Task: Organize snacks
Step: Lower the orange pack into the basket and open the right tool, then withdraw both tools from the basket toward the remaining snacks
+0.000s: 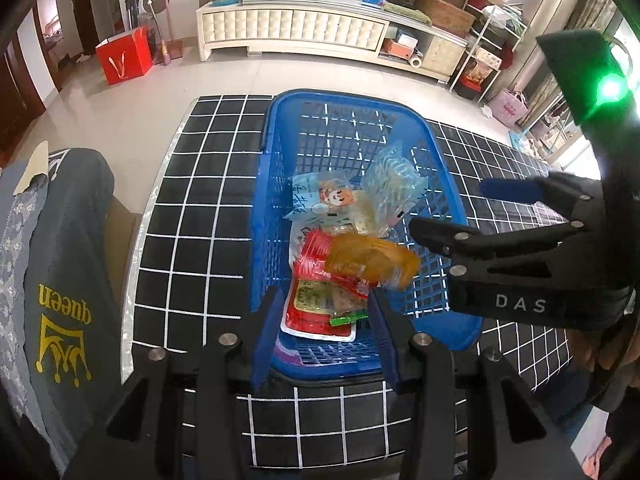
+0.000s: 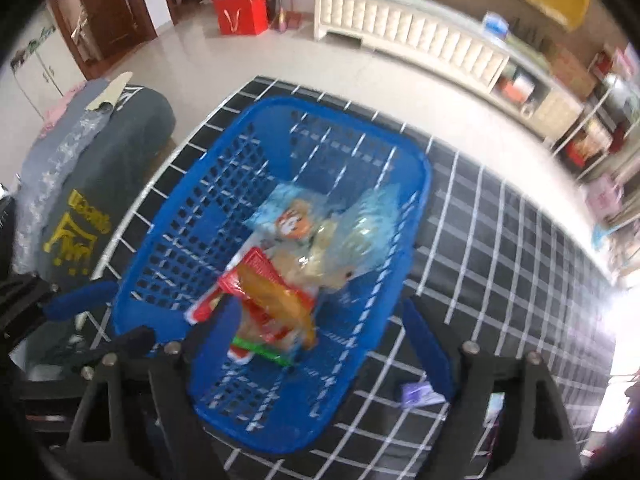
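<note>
The left gripper (image 1: 324,332) hangs over the near end of the blue plastic basket (image 1: 264,184), its jaws spread and empty. The right gripper (image 2: 320,344) is above the same basket, jaws spread wide with nothing between them. The basket sits on a black counter with a white grid (image 1: 188,220), toward its far left corner.

Nearest in the basket lies a flat red-and-white sealed pouch (image 1: 316,312), and across its top rests an orange-yellow packet (image 1: 372,258), blurred in both views, so I cannot tell whether it has settled. Beyond them lie a pale packet with a cartoon face (image 1: 328,200) and a clear crinkly bag (image 1: 394,176) propped against the basket's right wall.

These all look light, thin film packs: soft, easily crushed, and likely slippery on the glossy faces. I judge the best hold is a pinch on a sealed edge or corner, not the puffed middle, where the contents could break. One purple packet (image 2: 420,394) lies on the counter just beside the basket's near right corner.
</note>
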{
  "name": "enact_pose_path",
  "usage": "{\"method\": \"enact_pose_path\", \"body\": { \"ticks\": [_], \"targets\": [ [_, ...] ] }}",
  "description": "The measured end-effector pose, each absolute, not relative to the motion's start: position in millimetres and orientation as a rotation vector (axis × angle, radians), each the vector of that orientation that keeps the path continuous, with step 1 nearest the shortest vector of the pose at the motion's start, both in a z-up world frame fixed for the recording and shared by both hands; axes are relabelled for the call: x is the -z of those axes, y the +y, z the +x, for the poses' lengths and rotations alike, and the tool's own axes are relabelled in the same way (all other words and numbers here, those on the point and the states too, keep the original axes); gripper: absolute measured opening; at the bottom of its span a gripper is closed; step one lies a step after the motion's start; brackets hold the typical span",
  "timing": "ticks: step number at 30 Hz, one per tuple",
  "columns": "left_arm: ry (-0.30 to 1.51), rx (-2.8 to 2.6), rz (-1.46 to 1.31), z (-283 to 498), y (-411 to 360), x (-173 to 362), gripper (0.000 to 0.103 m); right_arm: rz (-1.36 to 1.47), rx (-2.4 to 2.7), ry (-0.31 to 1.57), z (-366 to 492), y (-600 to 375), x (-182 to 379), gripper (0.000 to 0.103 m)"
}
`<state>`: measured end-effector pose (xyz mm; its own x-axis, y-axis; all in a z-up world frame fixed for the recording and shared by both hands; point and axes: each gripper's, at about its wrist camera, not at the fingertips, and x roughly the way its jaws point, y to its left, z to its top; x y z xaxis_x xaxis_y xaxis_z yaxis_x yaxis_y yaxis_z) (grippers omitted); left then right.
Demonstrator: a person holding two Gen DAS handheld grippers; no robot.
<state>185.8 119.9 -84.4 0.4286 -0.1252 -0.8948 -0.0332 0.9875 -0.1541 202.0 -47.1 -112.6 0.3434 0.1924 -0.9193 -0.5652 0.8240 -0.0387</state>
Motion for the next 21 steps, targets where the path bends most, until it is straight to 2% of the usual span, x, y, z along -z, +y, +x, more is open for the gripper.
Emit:
{"method": "enact_pose_path", "body": {
  "ticks": [20,21],
  "targets": [
    [1.09,0.085,-0.096,186,59,61,0.041,-0.236,-0.468,1.12,197,-145,84,0.089],
    [1.087,0.09,-0.092,187,54,60,0.044,-0.231,-0.46,1.118,197,-152,82,0.089]
  ]
}}
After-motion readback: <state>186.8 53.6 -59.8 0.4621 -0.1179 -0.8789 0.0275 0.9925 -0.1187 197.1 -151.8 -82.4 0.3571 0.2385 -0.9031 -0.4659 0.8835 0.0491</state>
